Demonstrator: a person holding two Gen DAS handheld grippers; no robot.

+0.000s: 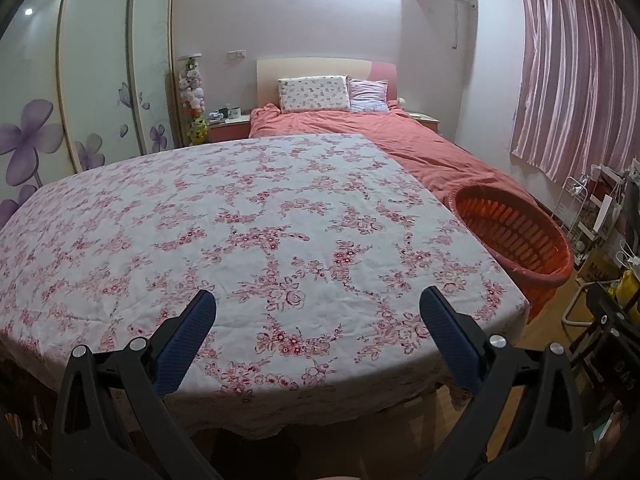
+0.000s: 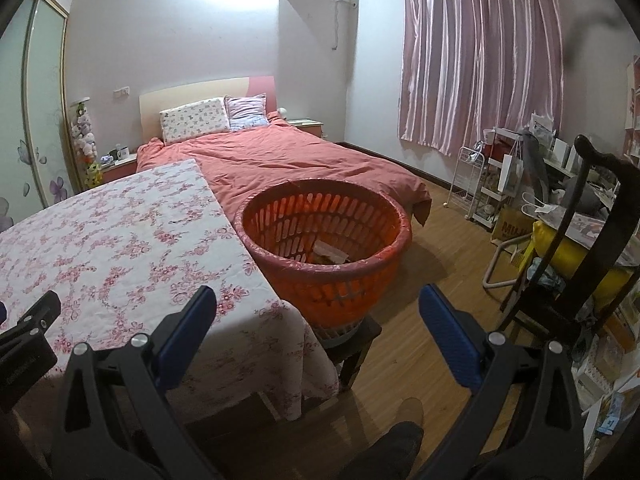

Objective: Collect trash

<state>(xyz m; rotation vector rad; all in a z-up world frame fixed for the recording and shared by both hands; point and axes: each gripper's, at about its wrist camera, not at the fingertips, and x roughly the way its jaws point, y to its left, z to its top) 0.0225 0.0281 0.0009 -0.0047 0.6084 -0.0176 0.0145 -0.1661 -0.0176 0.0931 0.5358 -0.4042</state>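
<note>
Over near edge of table, left-wrist view: left gripper spread wide, grasping nothing; floral cloth bare; orange basket beside table's right edge.

Right-wrist view: right gripper released, empty, facing basket; trash lies inside basket, on stool at table's right edge.

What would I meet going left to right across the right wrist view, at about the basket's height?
Floral-clothed table → orange basket holding some scraps → bare wood floor → white wire rack → yellow bag behind the dark chair frame.
</note>
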